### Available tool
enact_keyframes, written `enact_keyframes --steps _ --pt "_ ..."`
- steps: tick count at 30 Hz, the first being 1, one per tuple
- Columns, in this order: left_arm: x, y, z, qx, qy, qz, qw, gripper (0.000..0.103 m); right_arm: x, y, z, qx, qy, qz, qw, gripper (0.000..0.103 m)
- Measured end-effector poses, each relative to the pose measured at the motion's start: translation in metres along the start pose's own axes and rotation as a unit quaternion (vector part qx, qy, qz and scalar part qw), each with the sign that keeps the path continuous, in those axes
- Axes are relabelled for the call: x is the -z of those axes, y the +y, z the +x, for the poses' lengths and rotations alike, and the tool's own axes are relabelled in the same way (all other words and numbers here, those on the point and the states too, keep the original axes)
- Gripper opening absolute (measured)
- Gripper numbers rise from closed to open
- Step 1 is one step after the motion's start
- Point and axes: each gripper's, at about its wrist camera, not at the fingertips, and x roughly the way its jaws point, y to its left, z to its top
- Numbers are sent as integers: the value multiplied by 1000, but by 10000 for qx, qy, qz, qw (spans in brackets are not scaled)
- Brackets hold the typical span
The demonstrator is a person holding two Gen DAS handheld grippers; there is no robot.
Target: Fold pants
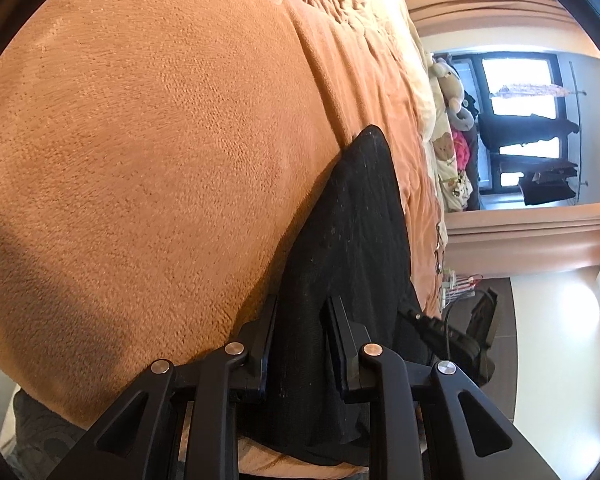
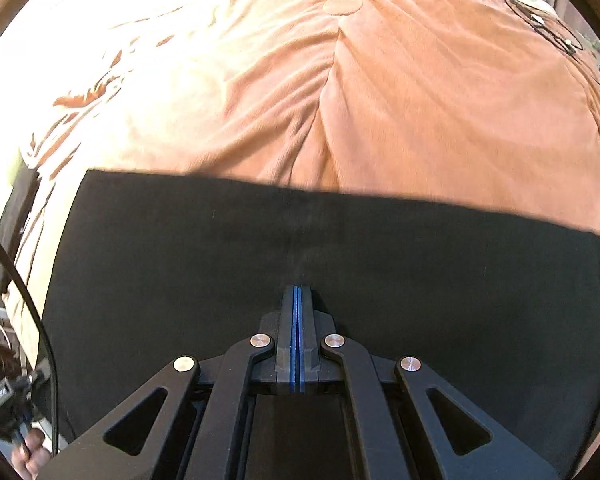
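Black pants (image 1: 352, 216) lie in a long strip on an orange fleece blanket (image 1: 148, 128) that covers a bed. My left gripper (image 1: 302, 304) has its two fingers on either side of the near end of the fabric and is shut on it. In the right wrist view the pants (image 2: 180, 260) spread flat as a wide dark panel with a straight far edge. My right gripper (image 2: 297, 289) is shut, its blue pads pressed together with nothing between them, and its tip is right over the middle of the fabric.
The orange blanket (image 2: 440, 112) runs on beyond the pants with folds and a round patch. A black cable (image 2: 40, 320) and a person's fingers (image 2: 32, 454) are at the lower left. Soft toys (image 1: 452, 92), a window (image 1: 520, 80) and dark floor tiles (image 1: 500, 368) lie past the bed.
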Motion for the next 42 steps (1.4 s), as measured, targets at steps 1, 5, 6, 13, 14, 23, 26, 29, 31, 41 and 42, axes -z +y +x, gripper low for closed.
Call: enact_keyframes --steps 1,5,6,13,14,23,26,29,31,41,42 --pt "0 0 0 -8 -2 -5 10000 24 -5 -4 -1 22 -11 6 10000 0" --pt "-1 1 1 -18 -36 6 10000 23 -19 -4 10 112 -2 63 9999 0" --pt "-1 2 1 -15 -43 -13 10000 22 -20 -4 12 113 22 85 9999 0" --pt "1 -2 -8 246 -60 -46 9997 14 0 -2 -13 -37 138 -29 9999 0" --pt "1 -3 -8 276 -64 -33 9996 14 5 -2 -15 -86 173 -37 9998 0" --pt "8 -40 -24 629 -96 413 9971 13 73 3 -39 -585 281 -223 9976 0" --pt "11 -55 -28 721 -99 577 9957 13 91 2 -49 -748 280 -222 9966 0" --pt "15 -69 -30 821 -93 732 9939 13 111 -3 -61 -928 271 -228 9951 0" --pt "17 -77 -32 867 -84 832 9927 13 123 -3 -65 -1011 286 -239 9942 0" --pt "31 -126 -30 1119 -2 1283 9854 13 163 -23 -92 -1310 29 -143 9913 0" --pt "33 -132 -29 1145 13 1333 9844 13 165 -28 -98 -1302 -73 -116 9914 0"
